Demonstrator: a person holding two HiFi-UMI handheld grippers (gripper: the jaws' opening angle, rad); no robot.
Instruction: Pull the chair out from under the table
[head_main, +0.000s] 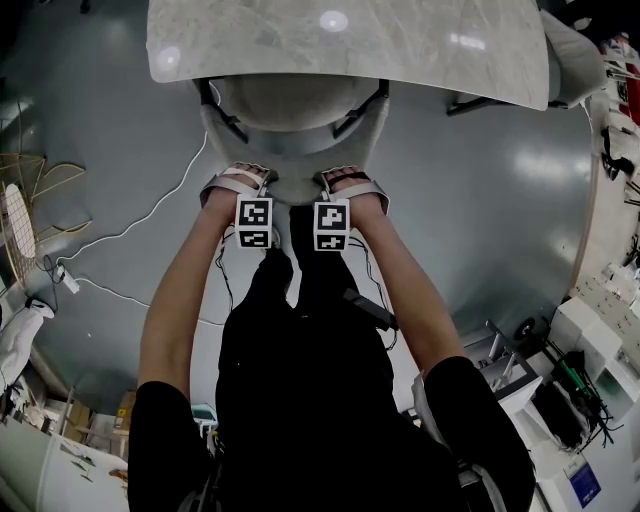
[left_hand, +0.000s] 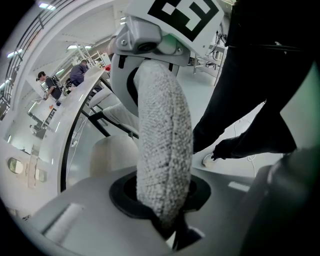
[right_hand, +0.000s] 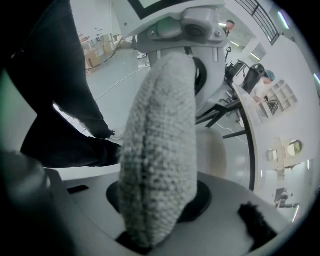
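Chair (head_main: 292, 118), where does it stand?

— At the near edge of the marble table (head_main: 350, 40). Its far part is hidden below the tabletop, while the pale seat and curved backrest (head_main: 295, 188) stick out toward the person. Black frame bars show on both sides of the seat.

And the grippers?

— Both point steeply down at the top rim of the backrest, side by side but apart. The left gripper (head_main: 243, 180) has its jaws drawn in on the nubbly white rim, which fills the gap between them in the left gripper view. The right gripper (head_main: 343, 182) is clamped on the same rim just beside it, and the fabric bulges out of its jaws in the right gripper view.

Anything around them?

— The person's bare forearms reach down to the grippers, and dark trousers (head_main: 300, 330) stand right behind the chair. A white cable (head_main: 150, 215) trails over the grey floor (head_main: 500, 200) on the left. Benches and shelves line the room's edges, and two people (left_hand: 50, 87) stand at a far counter.
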